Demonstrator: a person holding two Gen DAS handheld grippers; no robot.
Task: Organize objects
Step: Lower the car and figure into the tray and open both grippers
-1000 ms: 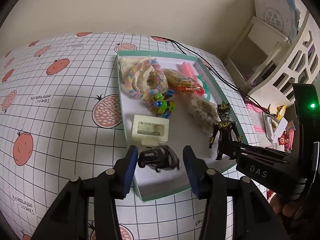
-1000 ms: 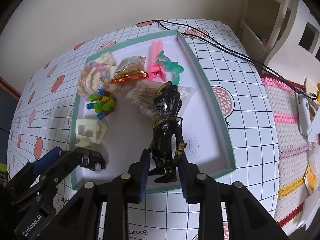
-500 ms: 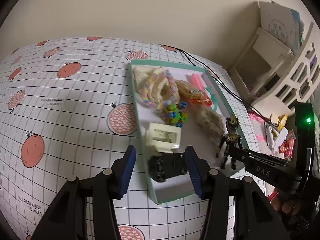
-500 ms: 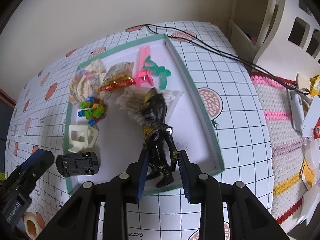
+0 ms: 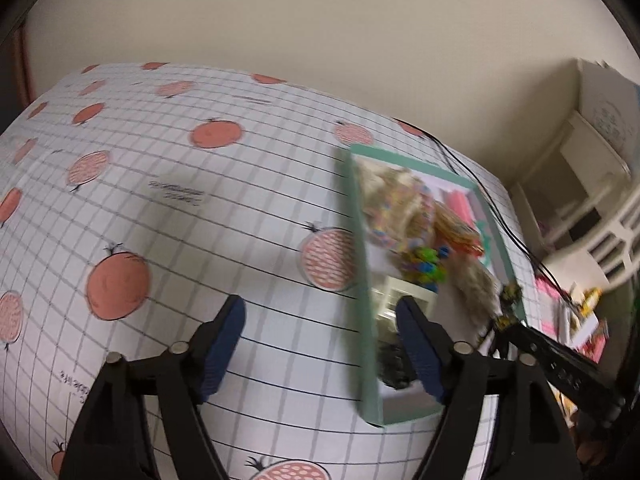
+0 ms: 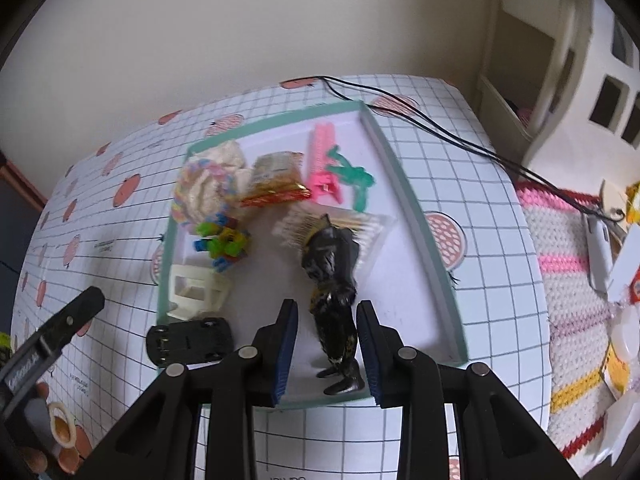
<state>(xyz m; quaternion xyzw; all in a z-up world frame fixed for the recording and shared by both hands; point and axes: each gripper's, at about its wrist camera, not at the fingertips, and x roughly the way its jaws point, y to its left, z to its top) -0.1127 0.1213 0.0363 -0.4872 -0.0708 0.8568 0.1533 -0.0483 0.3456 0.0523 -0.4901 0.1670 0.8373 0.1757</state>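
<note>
The black figure stood upright in the near part of the green-rimmed tray, between the blue pads of my right gripper. The pads flanked its legs with a narrow gap showing on each side, so I recorded the fingers as spread and not pinching it. The black toy car lay upside down, wheels up, at the tray's near left corner, touching a cream plastic piece just behind it. Further back in the tray lay a cluster of bright green and blue toys, a pastel ring, a snack packet, a pink clip, a green hook and a bag of cotton swabs.

My left gripper hung over the gridded tablecloth with its fingers spread wide and nothing between them; its right finger overlapped the tray's near left edge. That view was blurred. A black cable ran across the cloth past the tray's far corner.
</note>
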